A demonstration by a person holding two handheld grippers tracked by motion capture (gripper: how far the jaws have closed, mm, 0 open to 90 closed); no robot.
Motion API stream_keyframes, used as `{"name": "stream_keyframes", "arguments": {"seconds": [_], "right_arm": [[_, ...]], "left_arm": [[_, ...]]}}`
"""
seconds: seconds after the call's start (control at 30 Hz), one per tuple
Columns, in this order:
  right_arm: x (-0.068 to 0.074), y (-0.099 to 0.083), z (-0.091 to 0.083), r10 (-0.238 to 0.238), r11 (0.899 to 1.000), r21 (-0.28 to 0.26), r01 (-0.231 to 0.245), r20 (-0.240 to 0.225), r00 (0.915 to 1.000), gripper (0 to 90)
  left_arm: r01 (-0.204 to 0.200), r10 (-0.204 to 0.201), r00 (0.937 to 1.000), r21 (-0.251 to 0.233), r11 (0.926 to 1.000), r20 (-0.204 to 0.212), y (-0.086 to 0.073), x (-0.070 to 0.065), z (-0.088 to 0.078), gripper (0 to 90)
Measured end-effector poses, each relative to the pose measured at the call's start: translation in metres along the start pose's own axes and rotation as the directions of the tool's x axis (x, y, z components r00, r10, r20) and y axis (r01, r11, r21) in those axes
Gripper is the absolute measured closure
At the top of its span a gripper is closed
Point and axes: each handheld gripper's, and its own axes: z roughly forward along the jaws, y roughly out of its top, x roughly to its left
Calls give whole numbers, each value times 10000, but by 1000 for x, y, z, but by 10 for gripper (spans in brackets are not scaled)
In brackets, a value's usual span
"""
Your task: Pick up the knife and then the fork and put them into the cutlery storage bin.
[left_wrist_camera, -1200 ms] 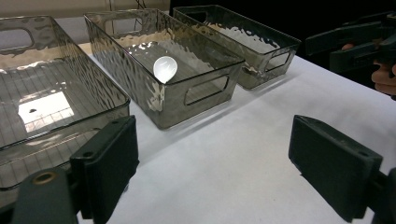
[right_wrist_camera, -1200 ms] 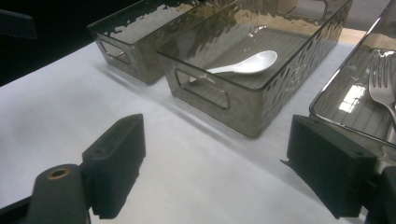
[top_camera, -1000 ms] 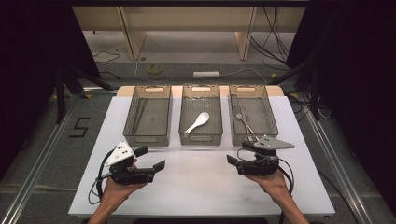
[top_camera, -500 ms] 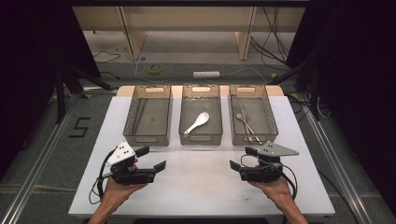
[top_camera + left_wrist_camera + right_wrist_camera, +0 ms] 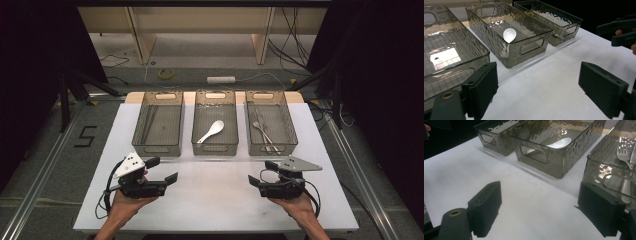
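Observation:
Both grippers rest low over the white table, near its front edge. My left gripper is held at the front left, open, with nothing between its jaws. At the front right my right gripper is open too and holds nothing. Three smoky clear bins stand in a row at the back. The left bin looks empty. A white spoon lies in the middle bin. A metal fork and other cutlery lie in the right bin.
Bare white table stretches between the grippers and the bins' front walls. The left gripper view has the spoon ahead and the other gripper at the upper right. The right gripper view has the fork close on its right. Dark floor surrounds the table.
My right gripper has shifted slightly to the right and toward the front edge, still open. The left gripper has stayed where it was.

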Motion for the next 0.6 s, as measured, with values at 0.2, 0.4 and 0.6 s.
{"name": "stream_keyframes", "arguments": {"seconds": [0.2,0.4,0.6], "right_arm": [[-1,-4,-2,73,10000,39,-73,63,10000,204],[-1,-5,-3,81,10000,51,-81,85,9999,204],[-1,-4,-3,76,10000,25,-76,108,9999,204]], "left_arm": [[59,-59,10000,-42,10000,-1,0,1,0,154],[53,-53,10000,-28,10000,30,0,0,0,153],[46,-45,10000,-31,10000,36,0,0,0,154]]}}
